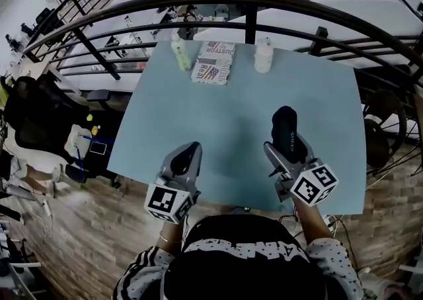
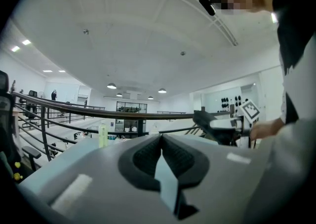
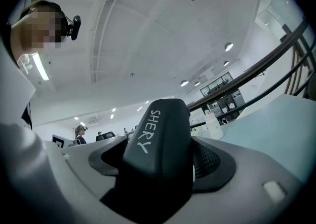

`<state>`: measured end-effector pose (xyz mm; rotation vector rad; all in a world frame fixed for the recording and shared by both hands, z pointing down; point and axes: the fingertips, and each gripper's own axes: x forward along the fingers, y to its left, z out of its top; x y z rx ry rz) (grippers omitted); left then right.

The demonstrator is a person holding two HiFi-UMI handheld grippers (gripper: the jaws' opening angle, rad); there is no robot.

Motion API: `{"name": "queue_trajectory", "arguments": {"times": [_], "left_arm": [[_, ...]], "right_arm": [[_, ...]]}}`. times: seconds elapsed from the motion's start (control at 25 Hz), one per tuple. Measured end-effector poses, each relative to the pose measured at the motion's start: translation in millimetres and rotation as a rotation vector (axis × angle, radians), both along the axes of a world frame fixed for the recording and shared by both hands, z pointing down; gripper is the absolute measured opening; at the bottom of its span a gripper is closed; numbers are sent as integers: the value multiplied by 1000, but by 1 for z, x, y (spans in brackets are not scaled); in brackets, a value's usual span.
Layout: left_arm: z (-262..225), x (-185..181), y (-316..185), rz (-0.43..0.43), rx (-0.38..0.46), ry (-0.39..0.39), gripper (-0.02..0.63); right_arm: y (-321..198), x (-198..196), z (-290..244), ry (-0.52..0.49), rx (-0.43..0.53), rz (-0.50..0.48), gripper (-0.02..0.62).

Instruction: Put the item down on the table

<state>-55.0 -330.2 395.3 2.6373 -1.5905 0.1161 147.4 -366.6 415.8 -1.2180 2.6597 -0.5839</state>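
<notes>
A black, rounded item marked "SHERY" (image 1: 286, 131) (image 3: 159, 145) sticks up out of my right gripper (image 1: 289, 151) (image 3: 165, 171), which is shut on it and held over the near right part of the light blue table (image 1: 231, 110). The item hangs above the tabletop, tilted away from me. My left gripper (image 1: 188, 153) (image 2: 161, 143) hovers over the table's near left edge, its jaws shut with nothing between them. In the left gripper view, the right gripper (image 2: 220, 125) shows off to the right.
At the table's far edge stand a pale green bottle (image 1: 181, 53) (image 2: 102, 135), a printed packet (image 1: 213, 62) and a white bottle (image 1: 264, 55) (image 3: 213, 125). A black curved railing (image 1: 251, 13) runs just behind them. A black office chair (image 1: 32, 117) stands to the left.
</notes>
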Motion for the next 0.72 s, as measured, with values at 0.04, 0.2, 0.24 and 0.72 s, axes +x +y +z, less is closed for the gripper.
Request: {"name": "queue_trajectory", "arguments": {"times": [0.04, 0.2, 0.24, 0.72], "left_arm": [[1, 2, -3, -4, -2, 0, 0], [9, 14, -11, -9, -9, -3, 0], [10, 17, -13, -9, -8, -4, 0], [21, 32, -25, 7, -18, -5, 0]], "right_arm": [[-3, 2, 2, 0, -3, -4, 393], [-12, 12, 9, 4, -10, -16, 393], [-14, 15, 11, 6, -10, -16, 393], [-27, 30, 40, 57, -58, 0, 393]]}}
